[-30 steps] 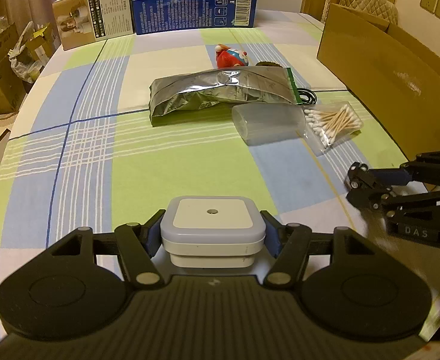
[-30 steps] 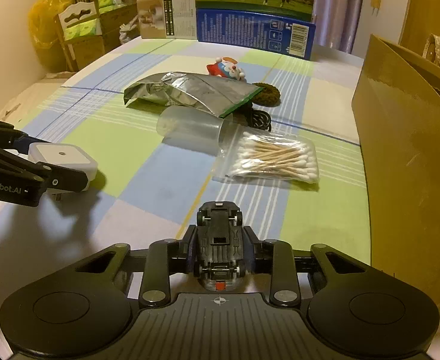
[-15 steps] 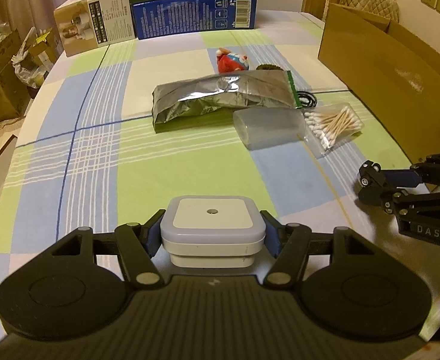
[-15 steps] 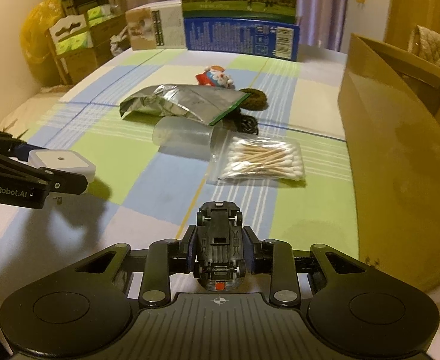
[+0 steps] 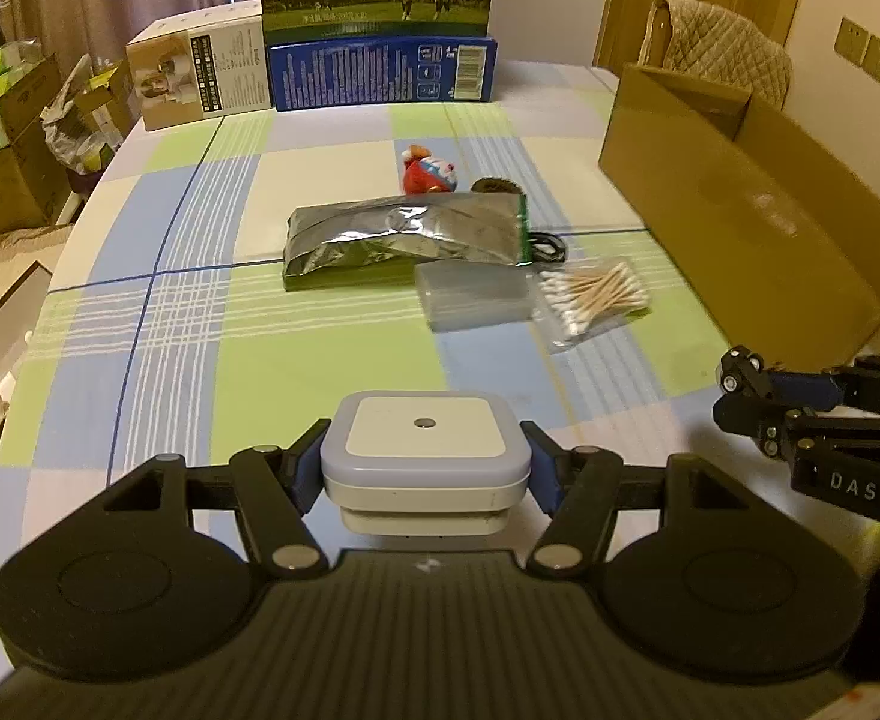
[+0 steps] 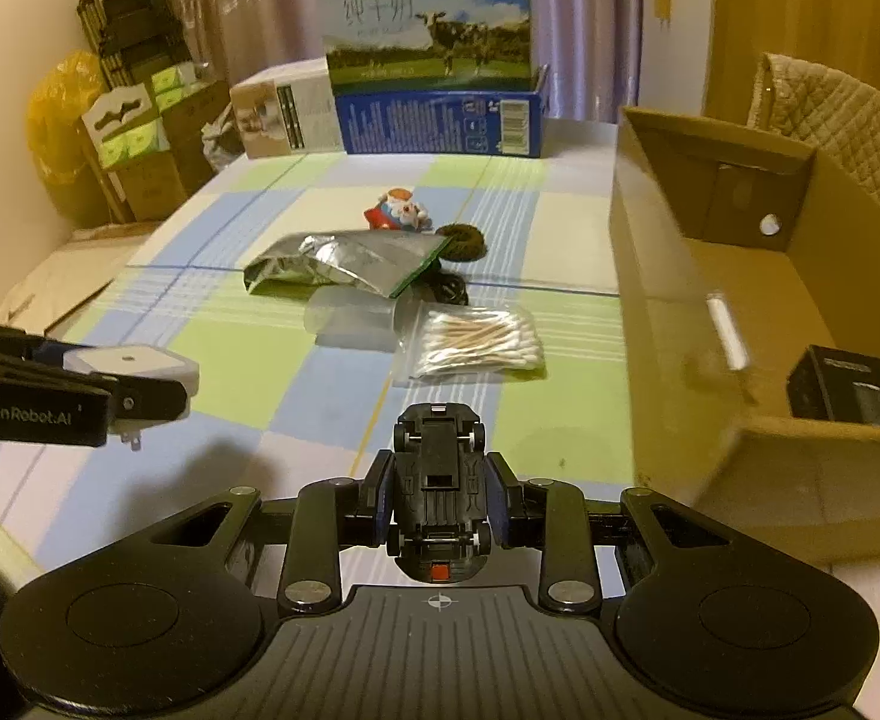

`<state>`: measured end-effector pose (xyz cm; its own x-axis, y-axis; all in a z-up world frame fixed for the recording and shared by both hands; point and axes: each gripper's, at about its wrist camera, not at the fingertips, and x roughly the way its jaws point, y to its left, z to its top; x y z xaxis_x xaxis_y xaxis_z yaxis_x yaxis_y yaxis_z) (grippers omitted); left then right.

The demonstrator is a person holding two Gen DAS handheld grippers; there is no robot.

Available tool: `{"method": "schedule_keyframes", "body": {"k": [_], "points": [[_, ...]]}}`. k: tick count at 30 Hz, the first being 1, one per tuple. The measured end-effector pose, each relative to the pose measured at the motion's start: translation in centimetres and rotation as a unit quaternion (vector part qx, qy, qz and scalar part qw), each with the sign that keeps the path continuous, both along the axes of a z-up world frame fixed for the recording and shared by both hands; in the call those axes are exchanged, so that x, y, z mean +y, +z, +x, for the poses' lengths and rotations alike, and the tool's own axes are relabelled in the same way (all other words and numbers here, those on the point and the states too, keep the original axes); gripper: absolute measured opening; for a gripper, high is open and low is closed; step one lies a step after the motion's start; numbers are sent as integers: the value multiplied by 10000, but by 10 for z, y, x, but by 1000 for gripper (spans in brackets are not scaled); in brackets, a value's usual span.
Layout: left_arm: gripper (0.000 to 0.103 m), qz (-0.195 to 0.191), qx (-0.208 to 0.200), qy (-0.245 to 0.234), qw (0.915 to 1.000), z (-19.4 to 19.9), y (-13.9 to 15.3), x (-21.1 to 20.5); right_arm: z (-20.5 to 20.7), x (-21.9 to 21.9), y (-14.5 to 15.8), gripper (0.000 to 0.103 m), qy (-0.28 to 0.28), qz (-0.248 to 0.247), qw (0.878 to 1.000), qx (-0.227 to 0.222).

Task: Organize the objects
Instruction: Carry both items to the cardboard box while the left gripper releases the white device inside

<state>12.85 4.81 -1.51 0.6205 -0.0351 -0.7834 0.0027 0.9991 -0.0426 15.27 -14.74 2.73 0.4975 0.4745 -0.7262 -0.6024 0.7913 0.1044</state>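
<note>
Left wrist view: left gripper [image 5: 425, 471] clamps white square device [image 5: 425, 456], lower centre. Right gripper [image 6: 438, 507] pinches black toy car [image 6: 438, 480], lower centre; cardboard box [image 6: 740, 276] at right.

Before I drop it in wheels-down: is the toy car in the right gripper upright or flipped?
Flipped. The toy car shows its underside chassis and wheels facing up between the right gripper's pads.

The milk box [image 5: 378, 18] is showing "PURE MILK", the left gripper [image 6: 32, 405] is reading "GenRobot.AI", and the right gripper [image 5: 824, 420] is showing "DAS".
</note>
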Motion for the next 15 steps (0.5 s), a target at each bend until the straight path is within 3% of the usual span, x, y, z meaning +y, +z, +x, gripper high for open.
{"method": "schedule_keyframes", "body": {"k": [15], "points": [[60, -253, -280, -100, 9992, -43, 50, -54, -33, -59, 50, 28, -390, 263, 9985, -284]]}}
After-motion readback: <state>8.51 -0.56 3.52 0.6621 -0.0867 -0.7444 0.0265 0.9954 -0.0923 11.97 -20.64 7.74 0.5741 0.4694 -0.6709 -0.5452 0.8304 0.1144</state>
